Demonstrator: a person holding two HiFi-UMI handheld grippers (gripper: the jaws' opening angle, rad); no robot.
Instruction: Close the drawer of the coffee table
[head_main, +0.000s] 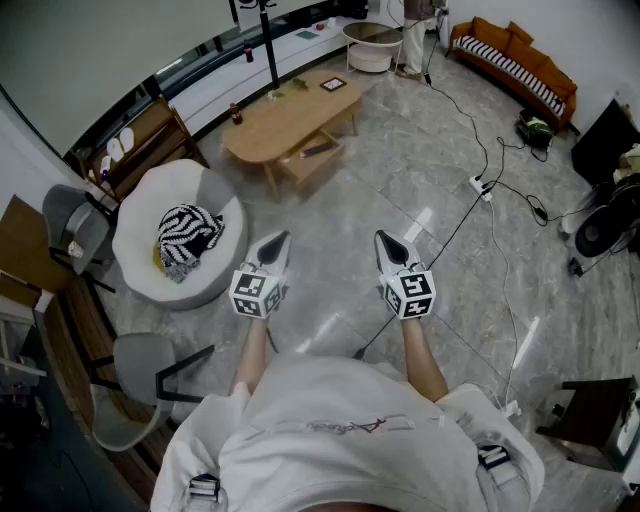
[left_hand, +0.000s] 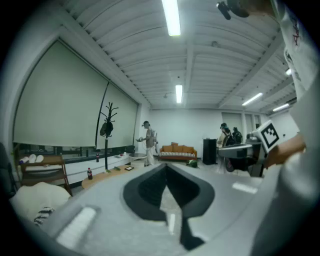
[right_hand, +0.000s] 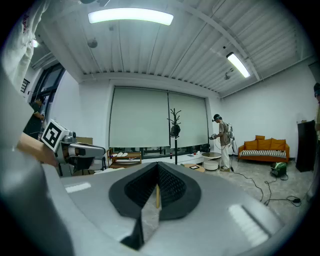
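1. Far left, head view: wooden rack (head_main: 140, 140), grey chair (head_main: 72, 225), white pouf (head_main: 150, 200) with striped cushion (head_main: 188, 235) on it.
2. Low oval wooden surface (head_main: 290, 112) up centre-left, well apart from both tongs. Drawer (head_main: 312, 152) sticking out under its near edge, dark item inside. Open marble floor (head_main: 330, 215) between drawer and tongs.
3. Left tongs (head_main: 281, 240) closed to a point, gripping nothing, aimed toward the drawer.
4. Right tongs (head_main: 384, 239) just beside, likewise pinched together, nothing between.
5. Right side: black cable (head_main: 455, 225) crossing floor to power strip (head_main: 480, 187), orange sofa (head_main: 515, 65) far back, fan (head_main: 600, 235) at edge.
6. Left gripper view only: coat stand (left_hand: 106, 131) and bottle (left_hand: 89, 173) side-on; drawer not discernible there.
7. Right gripper view only: big window blind (right_hand: 157, 117), standing person (right_hand: 222, 141). Drawer seen in head view alone.
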